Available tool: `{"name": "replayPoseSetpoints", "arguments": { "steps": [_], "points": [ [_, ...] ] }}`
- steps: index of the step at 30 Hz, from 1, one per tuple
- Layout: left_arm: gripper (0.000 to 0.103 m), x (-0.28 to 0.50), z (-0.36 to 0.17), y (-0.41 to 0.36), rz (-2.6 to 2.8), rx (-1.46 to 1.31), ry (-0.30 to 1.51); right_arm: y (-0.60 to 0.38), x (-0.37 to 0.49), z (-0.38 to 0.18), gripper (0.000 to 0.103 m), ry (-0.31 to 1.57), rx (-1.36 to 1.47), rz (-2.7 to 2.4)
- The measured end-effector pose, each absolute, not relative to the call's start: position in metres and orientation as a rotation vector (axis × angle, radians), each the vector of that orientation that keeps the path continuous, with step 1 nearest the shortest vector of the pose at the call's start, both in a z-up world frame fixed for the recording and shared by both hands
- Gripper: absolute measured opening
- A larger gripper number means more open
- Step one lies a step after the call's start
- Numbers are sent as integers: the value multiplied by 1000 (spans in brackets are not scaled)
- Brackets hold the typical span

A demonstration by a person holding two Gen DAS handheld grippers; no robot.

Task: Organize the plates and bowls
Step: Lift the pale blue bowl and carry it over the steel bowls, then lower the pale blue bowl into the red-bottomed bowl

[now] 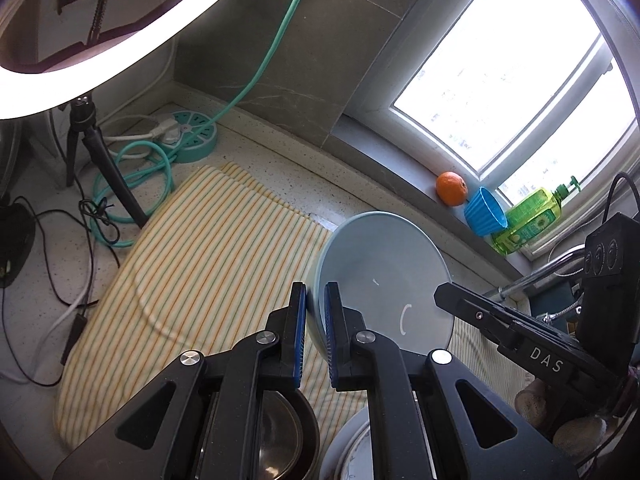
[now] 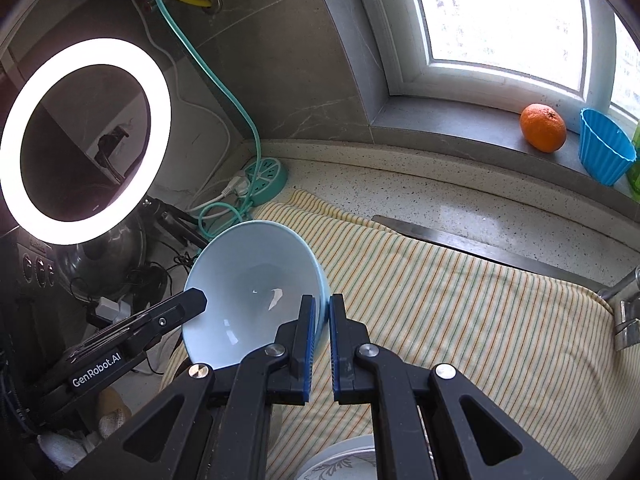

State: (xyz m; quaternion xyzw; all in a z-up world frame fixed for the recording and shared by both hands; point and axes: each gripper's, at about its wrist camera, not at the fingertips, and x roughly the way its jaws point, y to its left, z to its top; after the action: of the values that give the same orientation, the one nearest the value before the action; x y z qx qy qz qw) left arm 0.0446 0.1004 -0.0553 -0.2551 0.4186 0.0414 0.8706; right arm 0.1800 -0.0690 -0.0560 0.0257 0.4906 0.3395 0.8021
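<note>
A light blue bowl [image 1: 384,276] is held in the air above the striped cloth [image 1: 208,264], tilted on its side. My left gripper [image 1: 315,300] is shut on its left rim. My right gripper [image 2: 321,312] is shut on its opposite rim; the bowl [image 2: 252,288] shows its inside in the right wrist view. Each gripper shows in the other's view, the right one [image 1: 452,294] and the left one [image 2: 196,300]. A dark bowl [image 1: 280,436] and a white patterned plate [image 1: 352,448] lie below my left gripper; the plate also shows in the right wrist view [image 2: 340,460].
A ring light [image 2: 84,140] on a tripod [image 1: 100,160], a teal power strip [image 1: 192,136] and cables stand at the back left. An orange [image 2: 543,127], blue cup [image 2: 606,152] and green bottle [image 1: 528,216] sit on the window sill. A faucet [image 2: 624,308] is at the right.
</note>
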Motion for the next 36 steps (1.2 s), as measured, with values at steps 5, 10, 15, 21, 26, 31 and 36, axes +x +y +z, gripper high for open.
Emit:
{"name": "replayPoseSetpoints", "arguments": {
  "steps": [5, 10, 15, 21, 26, 31, 36],
  "points": [
    [7, 21, -57, 110, 96, -537, 886, -59, 155, -51, 7, 1044, 42, 751],
    [7, 0, -58, 122, 110, -545, 892, -45, 132, -52, 7, 1050, 12, 774],
    [7, -19, -63, 130, 116, -547, 910, -36, 115, -64, 7, 1083, 4, 786],
    [7, -33, -72, 135, 126, -554, 936, -31, 99, -83, 7, 1133, 8, 790],
    [7, -42, -80, 141, 133, -570, 955, -27, 89, -95, 7, 1165, 5, 793],
    [7, -45, -89, 145, 139, -575, 974, -23, 82, -104, 7, 1191, 3, 795],
    [7, -47, -101, 146, 140, -585, 1009, -22, 79, -111, 7, 1206, 1, 791]
  ]
}}
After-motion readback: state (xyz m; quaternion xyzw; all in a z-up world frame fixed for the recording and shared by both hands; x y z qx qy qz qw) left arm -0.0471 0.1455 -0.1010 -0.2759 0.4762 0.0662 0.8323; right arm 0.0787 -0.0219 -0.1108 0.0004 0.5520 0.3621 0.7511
